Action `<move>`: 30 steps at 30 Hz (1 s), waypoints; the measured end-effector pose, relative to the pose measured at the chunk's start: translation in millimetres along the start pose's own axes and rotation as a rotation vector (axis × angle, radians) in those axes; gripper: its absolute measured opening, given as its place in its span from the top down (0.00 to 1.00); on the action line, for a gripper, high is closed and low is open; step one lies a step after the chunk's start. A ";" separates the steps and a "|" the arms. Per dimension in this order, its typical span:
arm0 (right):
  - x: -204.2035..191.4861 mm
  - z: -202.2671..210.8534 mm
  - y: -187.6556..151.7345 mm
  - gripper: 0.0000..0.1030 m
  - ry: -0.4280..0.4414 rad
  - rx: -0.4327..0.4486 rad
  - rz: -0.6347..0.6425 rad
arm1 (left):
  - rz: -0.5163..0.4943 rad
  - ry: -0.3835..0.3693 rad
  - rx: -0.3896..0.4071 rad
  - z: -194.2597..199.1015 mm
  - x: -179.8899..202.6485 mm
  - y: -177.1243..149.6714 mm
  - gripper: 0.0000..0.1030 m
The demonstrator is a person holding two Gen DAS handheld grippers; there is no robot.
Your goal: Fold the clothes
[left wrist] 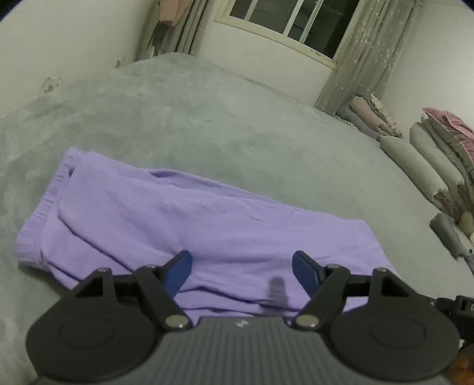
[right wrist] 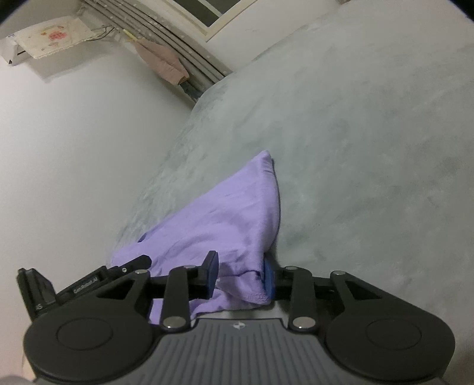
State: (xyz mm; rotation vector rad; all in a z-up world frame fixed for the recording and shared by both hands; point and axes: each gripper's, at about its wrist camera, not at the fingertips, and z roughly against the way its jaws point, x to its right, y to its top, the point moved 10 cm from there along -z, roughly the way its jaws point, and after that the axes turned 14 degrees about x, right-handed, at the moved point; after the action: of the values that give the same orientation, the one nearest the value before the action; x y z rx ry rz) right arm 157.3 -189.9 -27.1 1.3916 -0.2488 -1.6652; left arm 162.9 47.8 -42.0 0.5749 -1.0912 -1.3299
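Note:
A lilac knit garment (left wrist: 166,219) lies folded in a long strip across the grey-green bed (left wrist: 207,118), its ribbed hem at the left end. My left gripper (left wrist: 241,266) hovers over the strip's near edge, open, with its blue pads wide apart and nothing pinched between them. In the right wrist view the same garment (right wrist: 231,213) rises like a tent from the bed (right wrist: 355,148) toward my right gripper (right wrist: 240,277). That gripper is shut on a bunched edge of the cloth. Part of the left gripper's body (right wrist: 89,281) shows at the lower left.
Rolled and stacked bedding (left wrist: 429,165) lines the bed's right side, with a grey object (left wrist: 447,234) beside it. A window (left wrist: 296,23) and curtains (left wrist: 364,59) stand beyond the far edge. A pale wall (right wrist: 74,148) runs along the bed's left side.

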 end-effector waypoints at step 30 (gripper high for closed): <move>-17.5 -12.3 -17.8 0.45 0.060 0.050 0.202 | -0.293 0.206 0.001 43.9 -15.2 -24.1 0.03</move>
State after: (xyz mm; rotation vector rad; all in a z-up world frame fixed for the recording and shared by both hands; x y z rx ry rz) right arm 157.7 -162.4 -31.2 1.4029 -0.3862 -1.4584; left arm 114.9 67.8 -48.4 0.8780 -0.8615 -1.4838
